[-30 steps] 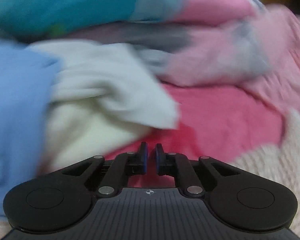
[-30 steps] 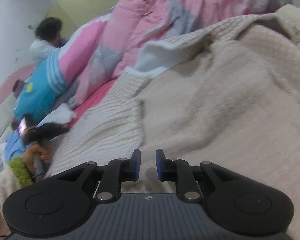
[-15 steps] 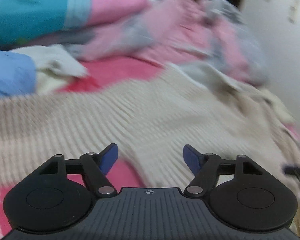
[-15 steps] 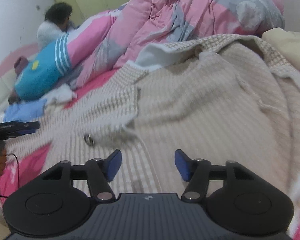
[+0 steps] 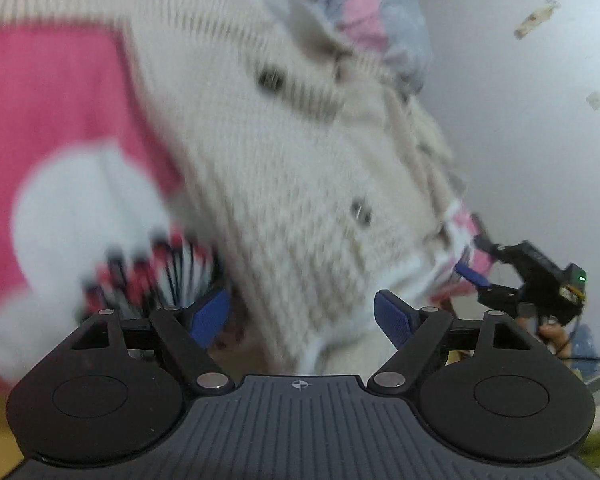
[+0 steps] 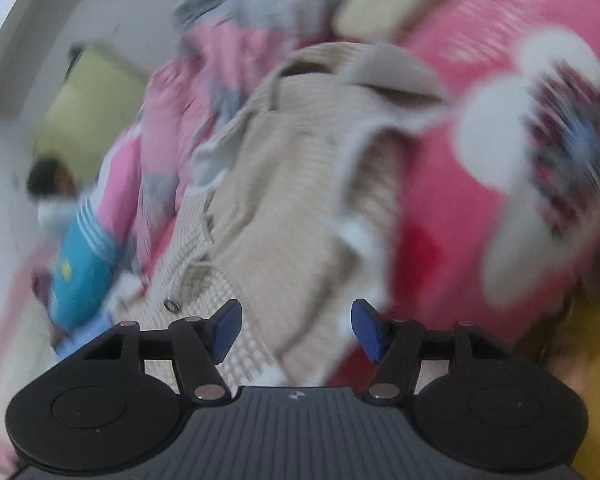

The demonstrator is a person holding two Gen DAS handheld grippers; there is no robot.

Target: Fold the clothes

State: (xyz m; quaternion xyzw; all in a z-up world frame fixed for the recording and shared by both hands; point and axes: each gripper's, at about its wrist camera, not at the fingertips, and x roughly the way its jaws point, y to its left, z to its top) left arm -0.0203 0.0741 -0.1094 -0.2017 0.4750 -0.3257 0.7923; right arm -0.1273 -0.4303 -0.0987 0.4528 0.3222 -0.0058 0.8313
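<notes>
My left gripper (image 5: 302, 312) is opening over the beige cardigan (image 5: 300, 184) (holding nothing). My right gripper (image 6: 296, 330) is wide apart, also empty.

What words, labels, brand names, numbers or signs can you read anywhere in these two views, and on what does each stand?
None can be read.
Small round crosshair mark, no letters, on the left gripper body.
The same mark on the right gripper body.
Dark patterned patch on the pink bedsheet: too blurred to tell if it holds lettering.
The beige knitted cardigan shows buttons only, no label.
</notes>
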